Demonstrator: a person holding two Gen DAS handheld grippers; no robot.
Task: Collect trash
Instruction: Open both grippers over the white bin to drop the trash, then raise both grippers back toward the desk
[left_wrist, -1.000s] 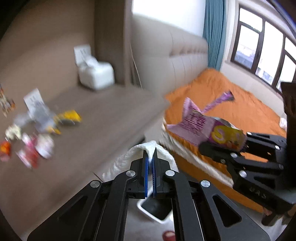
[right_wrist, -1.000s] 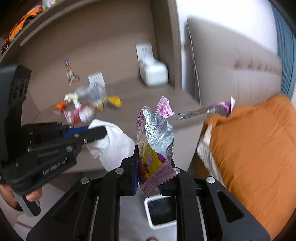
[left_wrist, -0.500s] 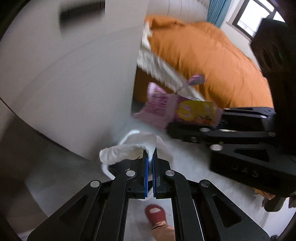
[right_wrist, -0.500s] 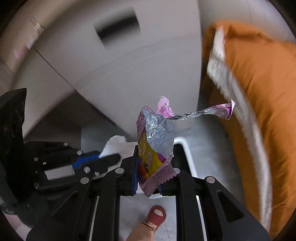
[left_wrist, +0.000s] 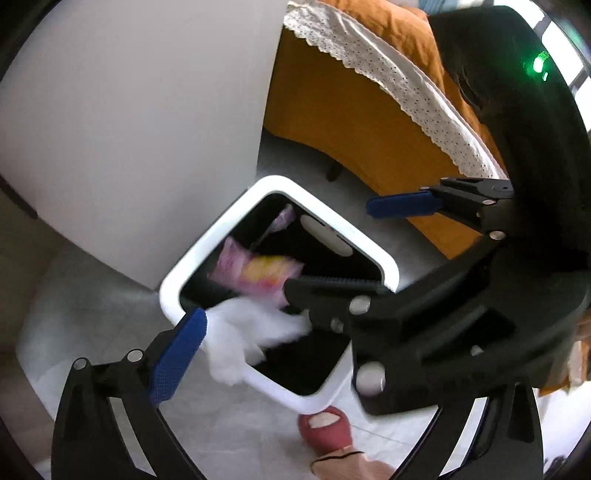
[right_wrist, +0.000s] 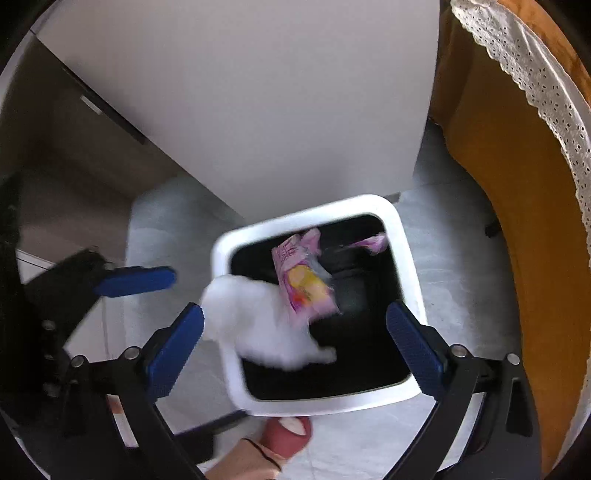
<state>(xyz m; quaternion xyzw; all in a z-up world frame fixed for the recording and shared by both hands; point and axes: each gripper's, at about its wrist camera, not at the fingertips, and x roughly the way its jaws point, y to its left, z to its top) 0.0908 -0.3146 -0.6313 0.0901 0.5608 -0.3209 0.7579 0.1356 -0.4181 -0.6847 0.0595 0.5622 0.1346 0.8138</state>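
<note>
black tool (right_wrist: 295, 339) frames, blue ribbed pads (right_wrist: 173, 354), silver screws, red slipper (left_wrist: 325, 428).

Your two grippers hang over the bin (right_wrist: 410, 273), jaws opening, nothing between the pads. The left gripper (right_wrist: 155, 295) sits left of the right gripper (right_wrist: 295, 347). The tissue (right_wrist: 266, 325) is over the bin's near-left rim, blurred; the wrapper (right_wrist: 303, 284) is just right of it and farther in, over the opening. A cabinet (right_wrist: 258, 92) stands behind the bin, the bed (right_wrist: 517, 184) to its right. Your slipper (right_wrist: 288, 435) is on the floor (right_wrist: 461, 266) just near the bin.
</note>
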